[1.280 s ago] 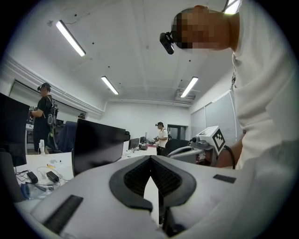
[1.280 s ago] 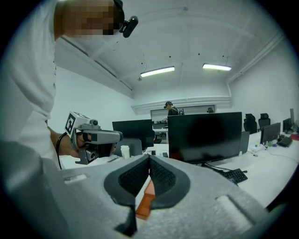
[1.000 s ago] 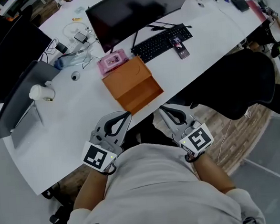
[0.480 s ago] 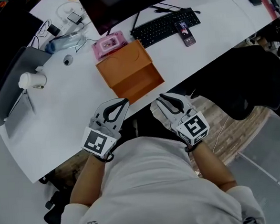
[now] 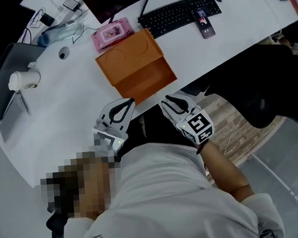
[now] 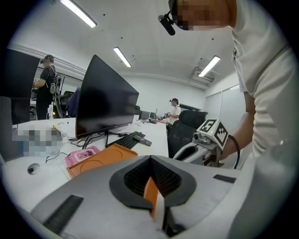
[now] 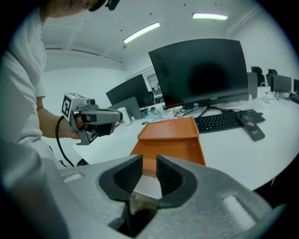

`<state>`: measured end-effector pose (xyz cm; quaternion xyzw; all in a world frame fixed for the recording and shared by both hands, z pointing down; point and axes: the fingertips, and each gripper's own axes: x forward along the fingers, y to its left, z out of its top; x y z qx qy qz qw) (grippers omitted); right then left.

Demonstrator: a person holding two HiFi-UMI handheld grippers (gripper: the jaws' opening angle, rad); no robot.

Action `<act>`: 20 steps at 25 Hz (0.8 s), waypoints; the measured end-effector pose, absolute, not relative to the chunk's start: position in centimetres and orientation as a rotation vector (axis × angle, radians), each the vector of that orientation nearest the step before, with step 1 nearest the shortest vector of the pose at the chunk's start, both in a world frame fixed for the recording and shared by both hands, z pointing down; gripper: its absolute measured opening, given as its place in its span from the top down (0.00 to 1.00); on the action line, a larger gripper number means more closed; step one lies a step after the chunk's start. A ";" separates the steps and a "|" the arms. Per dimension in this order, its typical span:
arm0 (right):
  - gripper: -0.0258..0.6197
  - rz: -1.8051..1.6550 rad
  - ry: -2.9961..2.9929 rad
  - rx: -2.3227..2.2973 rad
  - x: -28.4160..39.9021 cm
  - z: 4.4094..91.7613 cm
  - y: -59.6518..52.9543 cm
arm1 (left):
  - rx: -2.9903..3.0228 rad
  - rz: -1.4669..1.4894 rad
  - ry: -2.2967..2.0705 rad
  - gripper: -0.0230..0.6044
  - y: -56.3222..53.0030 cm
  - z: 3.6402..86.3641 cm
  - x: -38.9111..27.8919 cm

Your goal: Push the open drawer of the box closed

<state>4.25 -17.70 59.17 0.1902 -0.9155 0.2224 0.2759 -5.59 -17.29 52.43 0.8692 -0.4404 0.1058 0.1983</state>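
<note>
An orange box [image 5: 129, 59] stands on the white desk [image 5: 62, 117], its open drawer [image 5: 149, 84] pulled out toward the desk's near edge. My left gripper [image 5: 131, 100] is shut and empty, its tip just short of the drawer's front left corner. My right gripper [image 5: 164, 100] hovers off the desk edge below the drawer's right side. Its jaws have just been opening, with nothing between them. The right gripper view looks along the open right gripper [image 7: 149, 164] at the box [image 7: 170, 133]. In the left gripper view the box [image 6: 100, 158] lies beyond the left gripper [image 6: 150, 159].
Behind the box lie a pink pack [image 5: 113, 34], a black keyboard [image 5: 180, 14] and a phone [image 5: 204, 23]. A paper cup [image 5: 24, 79], a grey laptop [image 5: 5, 95] and a bottle [image 5: 61, 31] sit at the left. A black chair [image 5: 258, 83] stands right of me.
Both grippers have come down and forward toward the drawer's front, and the box sits higher in the head view. The right jaws have parted; the left stay shut.
</note>
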 end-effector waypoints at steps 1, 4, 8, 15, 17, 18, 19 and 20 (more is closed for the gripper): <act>0.82 0.610 -2.447 0.504 4.2 60.1 -17.6 | 2.421 0.304 -1.231 0.97 -17.3 53.1 -5.7; 0.81 0.656 -2.410 0.492 4.0 62.7 -17.6 | 2.388 0.319 -1.226 0.97 -17.4 54.9 -5.8; 0.81 0.741 -2.377 0.477 3.7 65.7 -17.3 | 2.359 0.339 -1.218 0.97 -17.2 57.0 -5.8; 0.80 0.809 -2.325 0.458 3.2 69.8 -17.3 | 2.296 0.347 -1.204 0.97 -16.7 59.7 -5.5; 0.80 0.820 -2.315 0.449 2.9 70.6 -17.4 | 2.288 0.347 -1.207 0.97 -16.7 60.1 -5.5; 0.80 0.823 -2.311 0.444 2.8 70.9 -17.4 | 2.288 0.344 -1.211 0.97 -16.7 60.3 -5.6; 0.80 0.826 -2.307 0.437 2.6 71.2 -17.4 | 2.284 0.342 -1.215 0.97 -16.7 60.4 -5.7; 0.80 0.830 -2.301 0.430 2.4 71.4 -17.4 | 2.277 0.340 -1.215 0.97 -16.7 60.6 -5.7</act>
